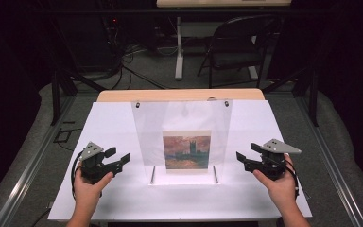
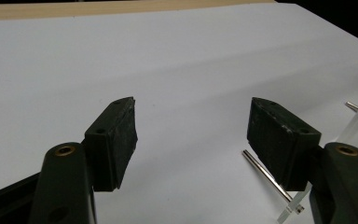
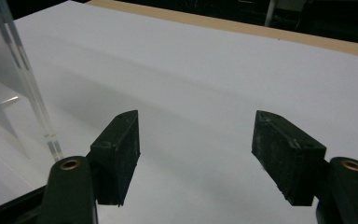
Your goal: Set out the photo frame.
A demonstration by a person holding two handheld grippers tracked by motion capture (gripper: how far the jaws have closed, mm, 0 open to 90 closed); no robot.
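Clear acrylic stand (image 1: 182,137) with a painting print (image 1: 186,150) sits mid white tabletop (image 1: 118,123) (metal pins at its base). Left gripper (image 1: 118,157) and right gripper (image 1: 246,153) flank it, fingers spread wide, holding nothing.

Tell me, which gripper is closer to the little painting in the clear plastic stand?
Left, though only barely. The left gripper sits open just left of the small reddish painting in the clear acrylic stand; the right gripper sits open slightly farther off, right.
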